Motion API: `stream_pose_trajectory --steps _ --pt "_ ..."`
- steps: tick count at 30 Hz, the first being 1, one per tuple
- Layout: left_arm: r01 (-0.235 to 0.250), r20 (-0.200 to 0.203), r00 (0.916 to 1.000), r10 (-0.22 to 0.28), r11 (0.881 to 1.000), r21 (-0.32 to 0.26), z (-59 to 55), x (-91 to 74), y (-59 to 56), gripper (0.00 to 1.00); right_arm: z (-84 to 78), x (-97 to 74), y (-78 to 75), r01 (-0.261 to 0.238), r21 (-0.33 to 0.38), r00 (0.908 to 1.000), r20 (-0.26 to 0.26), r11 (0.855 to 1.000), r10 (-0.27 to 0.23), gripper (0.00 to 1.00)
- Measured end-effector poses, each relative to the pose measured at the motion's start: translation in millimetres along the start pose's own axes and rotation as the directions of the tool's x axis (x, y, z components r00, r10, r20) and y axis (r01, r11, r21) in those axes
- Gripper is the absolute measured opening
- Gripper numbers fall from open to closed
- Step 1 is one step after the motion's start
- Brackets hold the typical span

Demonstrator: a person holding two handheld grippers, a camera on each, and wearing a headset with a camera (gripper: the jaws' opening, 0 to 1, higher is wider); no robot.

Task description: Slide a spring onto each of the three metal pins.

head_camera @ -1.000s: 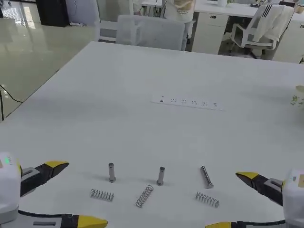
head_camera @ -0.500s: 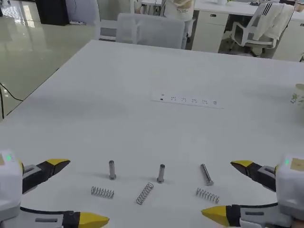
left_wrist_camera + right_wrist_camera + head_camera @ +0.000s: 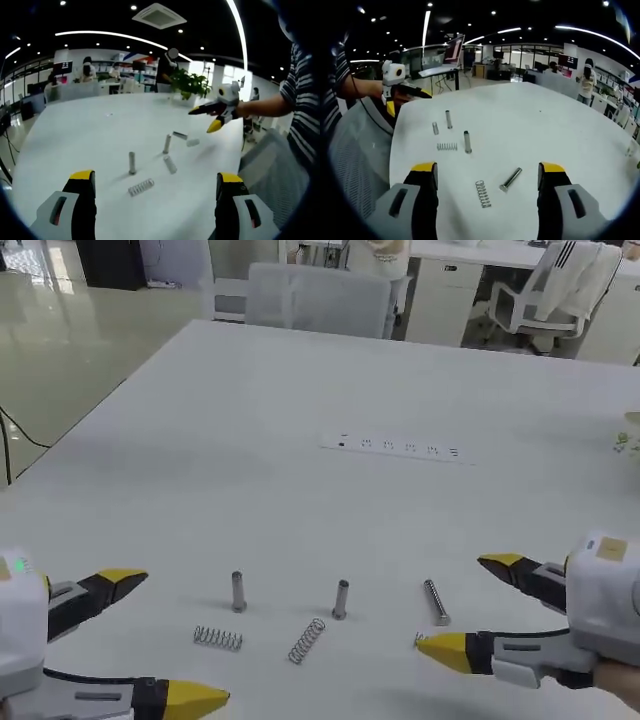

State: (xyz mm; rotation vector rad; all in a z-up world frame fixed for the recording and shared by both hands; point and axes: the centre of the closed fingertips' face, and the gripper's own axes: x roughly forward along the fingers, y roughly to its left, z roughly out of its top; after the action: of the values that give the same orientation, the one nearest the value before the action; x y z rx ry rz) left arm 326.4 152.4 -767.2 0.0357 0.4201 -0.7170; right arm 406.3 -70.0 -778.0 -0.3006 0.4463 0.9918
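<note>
Now both tools hover low over the white worktop [image 3: 300, 390], each with its jaws wide apart and holding nothing. In the head view the right hand-held gripper [image 3: 458, 605] is at 4 o'clock of the scene and the left hand-held gripper [image 3: 158, 640] at 8 o'clock.

Between them stand two short grey metal pins, the left upright pin [image 3: 238, 592] and the middle upright pin [image 3: 341, 600]. The third grey metal pin [image 3: 511, 179] lies flat on its side. No pin carries a spring yet.

The small coiled steel spring [image 3: 482, 193] on the right matters most for the coming move, I think. In the right gripper view it lies ahead at 12 o'clock, between the open jaws, just beside the flat pin at that pin's 8 o'clock. Its long axis runs nearly from 12 to 6, so the jaws would close across the coil. The right tool is much nearer to it.

The left coiled spring [image 3: 218, 638] and the middle coiled spring [image 3: 306, 640] lie at about 7 o'clock of the upright pins.
</note>
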Motion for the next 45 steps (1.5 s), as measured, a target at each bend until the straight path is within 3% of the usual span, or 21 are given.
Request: stream_pose_trajectory --steps 16,29,35,45 --pt "-0.003 0.004 1.0 0.003 1.0 -0.001 1.5 -1.1 2.6 0.98 5.0 19.2 -19.1 0.023 0.058 0.9992 -0.035 0.998 -0.021 0.74" --pt "0.026 -0.014 0.9996 -0.026 0.999 0.03 0.8 0.7 6.1 0.98 -7.1 25.4 -35.3 0.052 0.167 0.9965 -0.074 0.985 -0.04 0.64" --pt "0.035 -0.038 0.9987 -0.033 0.999 0.039 -8.0 2.5 7.4 0.98 -18.6 30.9 -37.0 0.054 0.194 0.9921 -0.121 0.979 -0.031 0.59" --pt "0.053 -0.004 0.9986 -0.053 0.998 0.03 -7.3 3.1 6.0 0.98 -25.3 42.1 -39.2 0.056 0.191 0.9846 -0.173 0.98 -0.022 0.55"
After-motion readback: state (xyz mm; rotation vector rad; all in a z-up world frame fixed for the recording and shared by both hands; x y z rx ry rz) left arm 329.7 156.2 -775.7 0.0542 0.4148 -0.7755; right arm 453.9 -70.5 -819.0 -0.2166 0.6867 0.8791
